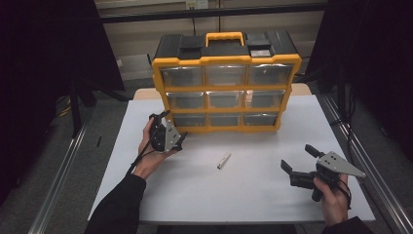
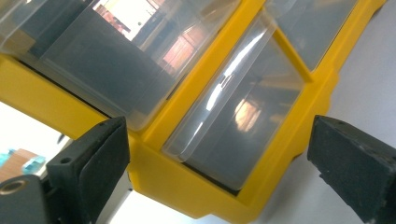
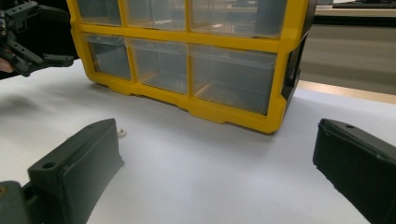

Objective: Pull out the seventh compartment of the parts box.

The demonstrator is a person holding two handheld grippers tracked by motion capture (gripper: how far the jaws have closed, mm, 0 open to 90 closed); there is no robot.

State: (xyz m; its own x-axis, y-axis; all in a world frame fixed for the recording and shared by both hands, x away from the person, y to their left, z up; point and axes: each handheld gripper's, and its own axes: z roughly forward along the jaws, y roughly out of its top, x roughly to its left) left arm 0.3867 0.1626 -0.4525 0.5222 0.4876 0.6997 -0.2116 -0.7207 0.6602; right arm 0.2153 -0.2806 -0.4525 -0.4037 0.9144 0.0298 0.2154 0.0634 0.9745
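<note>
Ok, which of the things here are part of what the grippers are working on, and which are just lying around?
In the job:
left gripper, jaws open at the bottom-left drawer
drawer cabinet
small white piece on the table, probably

Lying about:
right gripper, open, idle over the table
the other drawers

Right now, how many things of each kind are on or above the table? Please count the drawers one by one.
Yellow organizer cabinet: 1
Clear drawers in it: 9
Small light stick-like piece on the white table: 1
Grippers, left gripper and right gripper: 2
Total: 13
</note>
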